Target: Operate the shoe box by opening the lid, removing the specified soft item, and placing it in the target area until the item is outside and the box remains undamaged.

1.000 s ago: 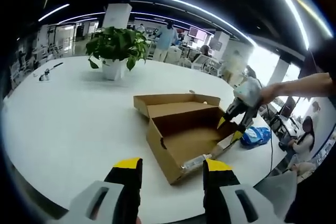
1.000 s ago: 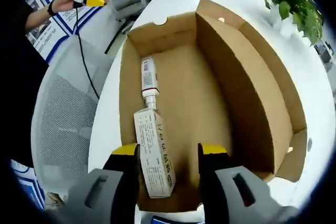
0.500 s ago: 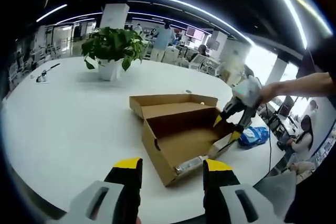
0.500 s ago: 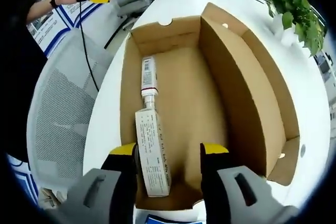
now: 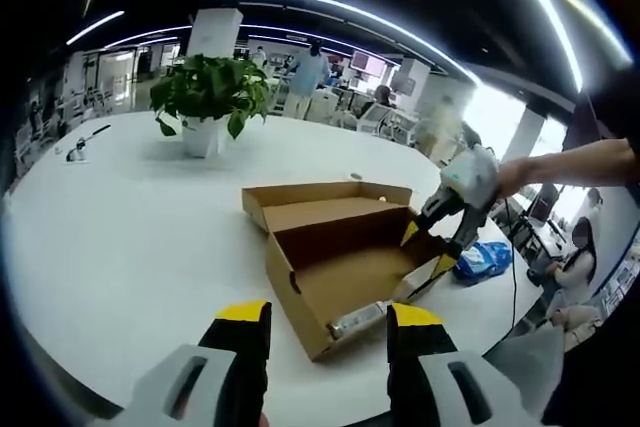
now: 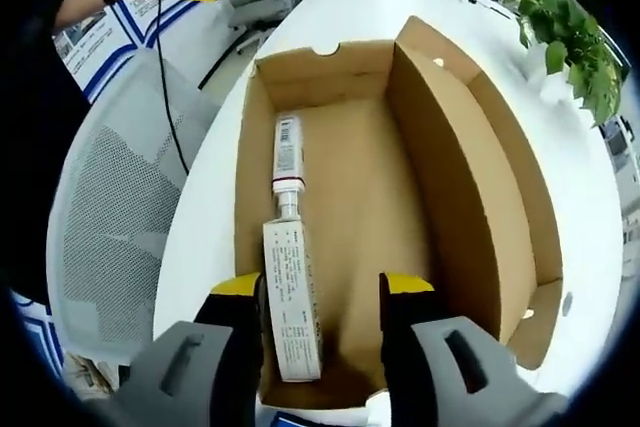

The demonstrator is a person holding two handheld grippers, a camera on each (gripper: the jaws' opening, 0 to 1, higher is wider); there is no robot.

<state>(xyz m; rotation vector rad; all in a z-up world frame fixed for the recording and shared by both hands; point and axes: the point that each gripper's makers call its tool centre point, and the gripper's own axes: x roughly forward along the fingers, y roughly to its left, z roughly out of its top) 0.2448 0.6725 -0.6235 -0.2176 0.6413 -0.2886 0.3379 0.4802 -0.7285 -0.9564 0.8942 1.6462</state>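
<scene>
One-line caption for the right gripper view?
Open right gripper poised over a tube lying inside the open cardboard box.

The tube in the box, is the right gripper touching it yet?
Cannot tell. In the right gripper view the right gripper is open over the box, and its left jaw overlaps the tube, but whether they meet is unclear.
</scene>
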